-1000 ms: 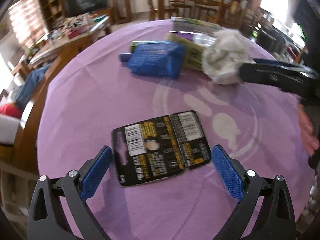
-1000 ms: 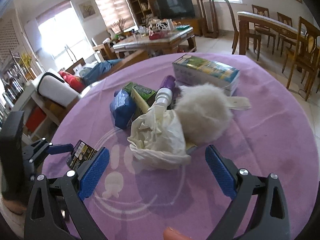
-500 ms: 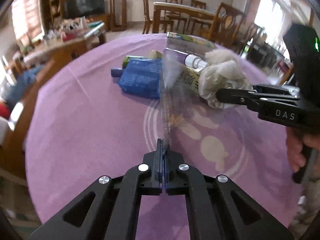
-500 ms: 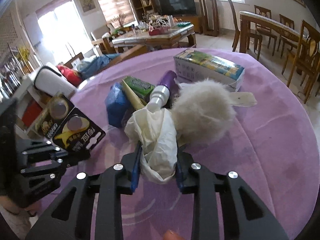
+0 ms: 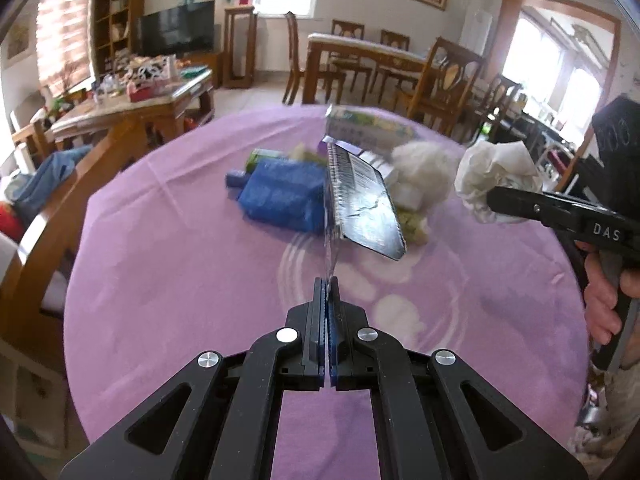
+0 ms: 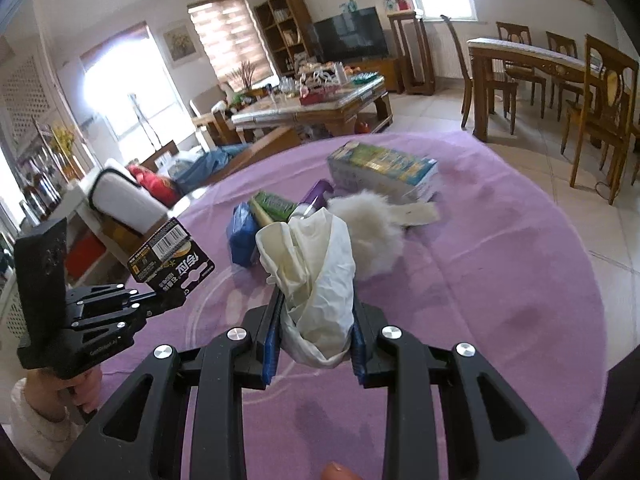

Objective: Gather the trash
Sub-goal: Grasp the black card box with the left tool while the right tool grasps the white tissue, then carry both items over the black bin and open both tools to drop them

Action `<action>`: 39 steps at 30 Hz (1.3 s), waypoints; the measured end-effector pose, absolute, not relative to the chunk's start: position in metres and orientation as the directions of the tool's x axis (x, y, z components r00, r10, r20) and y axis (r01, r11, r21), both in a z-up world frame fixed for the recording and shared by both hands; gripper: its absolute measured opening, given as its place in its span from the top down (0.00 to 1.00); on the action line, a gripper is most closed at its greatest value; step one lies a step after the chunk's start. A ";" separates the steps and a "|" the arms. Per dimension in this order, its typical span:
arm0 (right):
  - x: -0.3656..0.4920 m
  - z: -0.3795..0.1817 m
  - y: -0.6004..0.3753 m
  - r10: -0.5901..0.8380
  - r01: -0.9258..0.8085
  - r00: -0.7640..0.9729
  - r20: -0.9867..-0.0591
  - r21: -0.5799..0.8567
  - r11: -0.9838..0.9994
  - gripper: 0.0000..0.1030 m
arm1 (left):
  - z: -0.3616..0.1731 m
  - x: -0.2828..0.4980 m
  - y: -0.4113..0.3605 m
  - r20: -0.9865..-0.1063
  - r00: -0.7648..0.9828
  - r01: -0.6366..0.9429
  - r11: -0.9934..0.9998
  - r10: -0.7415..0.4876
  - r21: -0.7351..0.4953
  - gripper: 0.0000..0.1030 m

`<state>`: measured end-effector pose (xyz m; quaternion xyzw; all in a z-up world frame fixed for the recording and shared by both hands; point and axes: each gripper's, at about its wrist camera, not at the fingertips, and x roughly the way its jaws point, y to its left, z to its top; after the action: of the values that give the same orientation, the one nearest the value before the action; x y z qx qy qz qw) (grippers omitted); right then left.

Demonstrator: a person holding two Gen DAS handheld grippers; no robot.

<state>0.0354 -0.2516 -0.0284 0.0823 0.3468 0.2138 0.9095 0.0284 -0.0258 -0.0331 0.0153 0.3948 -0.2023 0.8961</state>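
Note:
My left gripper (image 5: 329,292) is shut on the edge of a black battery blister card (image 5: 362,200), held edge-up above the purple tablecloth (image 5: 180,280). From the right wrist view the same card (image 6: 170,256) sticks up from the left gripper (image 6: 176,300) at the left. My right gripper (image 6: 316,320) is shut on a crumpled white plastic glove (image 6: 316,264), lifted off the cloth; in the left wrist view the glove (image 5: 494,176) hangs from the right gripper (image 5: 494,200) at the right.
Left on the cloth are a blue packet (image 6: 240,236), a green box (image 6: 274,204), a purple-capped tube (image 6: 316,196), a fluffy white ball (image 6: 372,228) and a long carton (image 6: 384,168). Wooden chairs (image 6: 596,120) and a low table (image 6: 312,108) stand beyond the table's rim.
Both grippers shut: the left took the battery card off the cloth and raised it on edge, the right closed on the white glove and lifted it up and away from the pile.

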 end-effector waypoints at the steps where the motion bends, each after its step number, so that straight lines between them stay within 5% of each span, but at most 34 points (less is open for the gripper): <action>1: 0.032 -0.026 -0.259 0.445 -0.328 0.678 -0.585 0.301 0.895 0.72 | -0.030 0.028 -0.028 -0.708 0.609 0.382 0.915 -0.357 -0.133 0.98; 23: -0.048 0.013 -0.463 0.165 -0.010 0.901 -0.401 0.361 0.932 0.72 | 0.030 0.005 -0.269 -0.558 0.441 0.747 0.632 -0.703 -0.206 0.98; 39: -0.101 -0.017 -0.570 -0.047 0.226 0.915 -0.401 0.414 0.882 0.72 | -0.022 -0.038 -0.464 -0.600 0.209 0.882 0.413 -0.773 -0.226 0.98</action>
<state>-0.1012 -0.5698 -0.0168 0.2324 0.1932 -0.0718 0.9505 -0.0377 -0.4642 -0.0215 0.0828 0.3306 -0.5352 0.7729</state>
